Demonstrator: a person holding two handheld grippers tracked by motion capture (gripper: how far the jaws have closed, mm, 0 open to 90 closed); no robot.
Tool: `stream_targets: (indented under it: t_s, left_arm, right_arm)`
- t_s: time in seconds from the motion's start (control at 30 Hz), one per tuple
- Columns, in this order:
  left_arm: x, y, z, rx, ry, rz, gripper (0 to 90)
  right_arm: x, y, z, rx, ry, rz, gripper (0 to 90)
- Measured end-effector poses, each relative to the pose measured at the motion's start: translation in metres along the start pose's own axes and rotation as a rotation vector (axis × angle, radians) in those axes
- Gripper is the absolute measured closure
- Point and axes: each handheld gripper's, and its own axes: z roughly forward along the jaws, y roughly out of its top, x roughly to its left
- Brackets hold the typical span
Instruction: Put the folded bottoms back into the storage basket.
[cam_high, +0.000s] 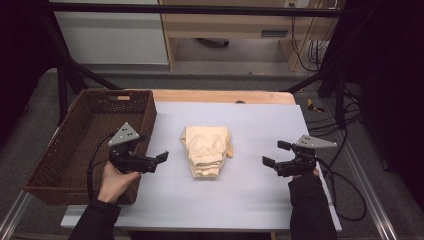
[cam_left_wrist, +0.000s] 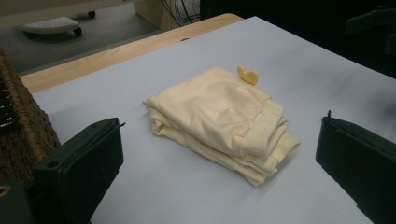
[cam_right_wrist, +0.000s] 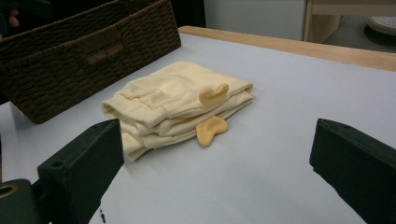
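Note:
A folded pale-yellow garment lies in the middle of the white table cover. Two small darker yellow flaps stick out at its right side. My left gripper is held just left of the garment, beside the basket, jaws wide apart and empty. My right gripper hovers to the garment's right, also open and empty, pointing toward it. In the left gripper view the garment sits between and beyond the two jaws. In the right gripper view the garment lies ahead, left of centre.
A dark brown wicker basket stands at the table's left edge; its wall appears behind the garment in the right gripper view. Bare wooden table edge runs along the back. Cables trail off the right side.

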Motion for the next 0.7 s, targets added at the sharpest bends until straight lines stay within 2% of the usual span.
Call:
stream_targets:
  t_s: [0.4, 0.7]
  left_arm:
    - [-0.013, 0.001, 0.006, 0.001, -0.029, 0.013, 0.5]
    - [-0.023, -0.001, 0.017, 0.024, -0.038, 0.019, 0.5]
  right_arm:
    - [0.000, -0.001, 0.001, 0.005, -0.003, -0.001, 3.2]
    - [0.000, -0.001, 0.001, 0.007, -0.006, 0.000, 3.2]
